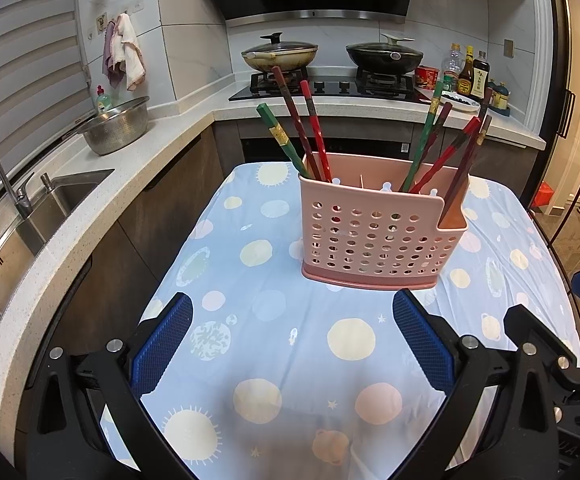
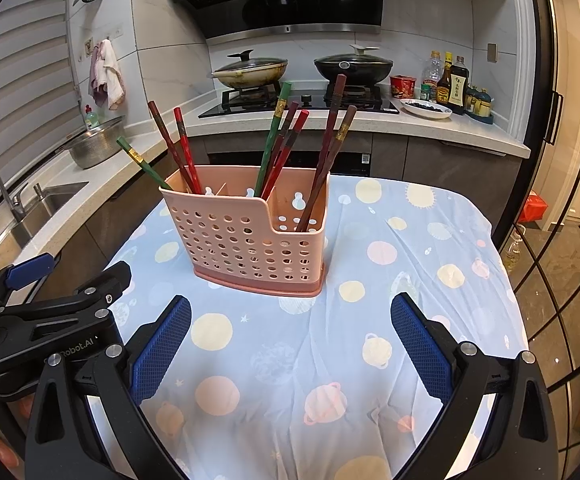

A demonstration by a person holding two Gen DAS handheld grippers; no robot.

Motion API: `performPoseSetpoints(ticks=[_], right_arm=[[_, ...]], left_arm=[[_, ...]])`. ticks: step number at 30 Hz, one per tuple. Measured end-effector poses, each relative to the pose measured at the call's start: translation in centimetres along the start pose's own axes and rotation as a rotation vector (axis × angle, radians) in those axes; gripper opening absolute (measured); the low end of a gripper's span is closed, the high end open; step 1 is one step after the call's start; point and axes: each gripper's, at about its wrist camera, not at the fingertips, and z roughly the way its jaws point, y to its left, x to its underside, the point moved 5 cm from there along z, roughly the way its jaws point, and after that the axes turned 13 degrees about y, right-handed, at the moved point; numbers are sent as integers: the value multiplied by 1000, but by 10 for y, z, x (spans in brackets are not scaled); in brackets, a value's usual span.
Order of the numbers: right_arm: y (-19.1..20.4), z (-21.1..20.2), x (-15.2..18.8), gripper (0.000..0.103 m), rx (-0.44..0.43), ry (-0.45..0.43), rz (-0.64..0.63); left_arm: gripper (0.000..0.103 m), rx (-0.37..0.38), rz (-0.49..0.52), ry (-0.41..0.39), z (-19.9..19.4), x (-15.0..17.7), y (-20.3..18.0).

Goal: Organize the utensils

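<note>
A pink perforated plastic utensil basket (image 2: 250,236) stands centre-frame on the planet-print blue tablecloth (image 2: 390,280), holding eight lacquered chopsticks (image 2: 278,148): three left, three middle, two right. Both the left gripper (image 1: 292,320) and right gripper (image 2: 290,320) hover spread and empty.

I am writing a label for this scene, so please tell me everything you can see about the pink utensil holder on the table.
The pink utensil holder looks like plastic, with round holes in its front wall and a darker pink base. The front wall steps lower at its right end. Inner dividers split it into compartments. It stands upright on the patterned blue tablecloth. Red, green and dark brown chopsticks lean inside it in three groups. Both grippers are open and apart from it.
</note>
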Motion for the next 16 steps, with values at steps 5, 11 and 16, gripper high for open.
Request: performPoseSetpoints(ticks=[5,11,16], right_arm=[[0,0,0,97,0,-1,1],[0,0,0,97,-2,-1,2],[-1,0,0,97,0,2,4]], left_arm=[[96,-1,1,-1,0,0,0],[96,4,-3,5,0,0,0],[96,4,3,-1,-1,-1,-1]])
